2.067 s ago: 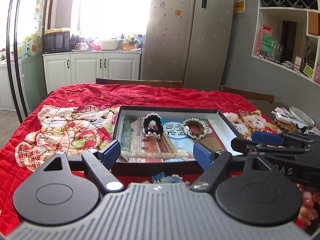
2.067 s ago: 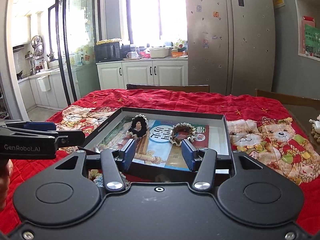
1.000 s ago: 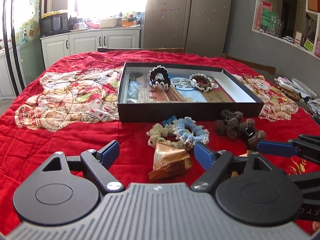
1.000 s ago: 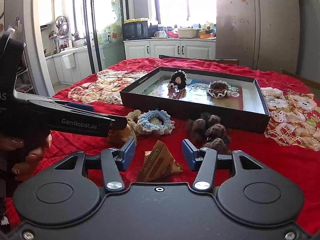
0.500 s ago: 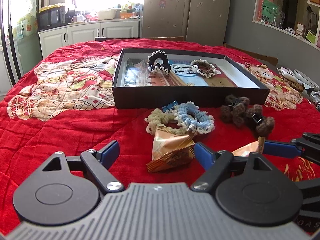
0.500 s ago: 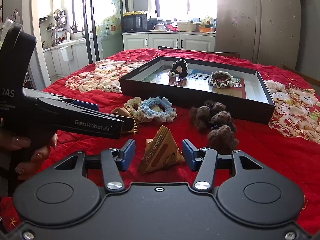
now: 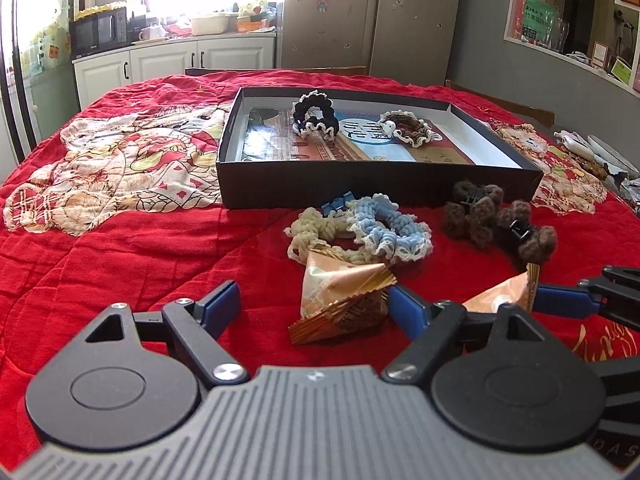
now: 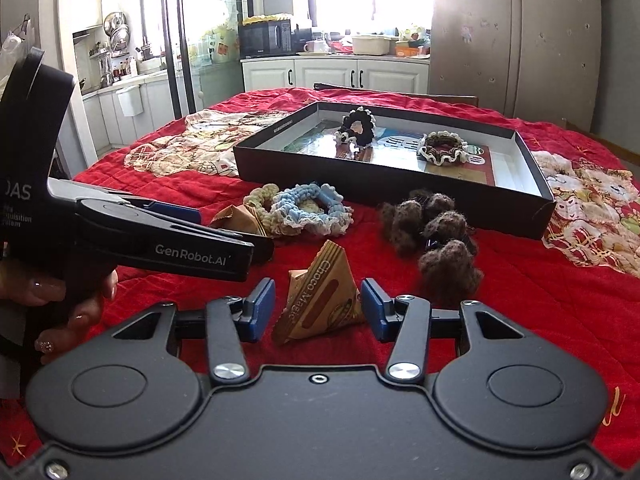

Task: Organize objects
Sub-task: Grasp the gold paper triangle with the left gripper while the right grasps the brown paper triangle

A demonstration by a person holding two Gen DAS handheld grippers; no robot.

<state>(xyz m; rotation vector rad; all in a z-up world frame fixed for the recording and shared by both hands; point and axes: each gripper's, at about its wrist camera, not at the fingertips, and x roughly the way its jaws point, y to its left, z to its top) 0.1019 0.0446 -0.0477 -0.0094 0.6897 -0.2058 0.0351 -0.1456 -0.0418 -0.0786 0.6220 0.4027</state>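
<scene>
A right hand-held gripper [image 8: 318, 310], its jaws just narrowing but not yet touching, straddled a triangular "Choco Magic" packet [image 8: 320, 296] on the red-covered table [image 8: 520, 300], while the left hand-held gripper [image 7: 314, 306], marked "GenRobot.AI", stood wide apart around a second packet [image 7: 340, 302]. The box [image 7: 380, 178] lay at 12 o'clock, scrunchies [image 8: 298, 208] between. A clean lift probably meant centring each packet and squeezing gently, since the wrappers looked crushable.
</scene>
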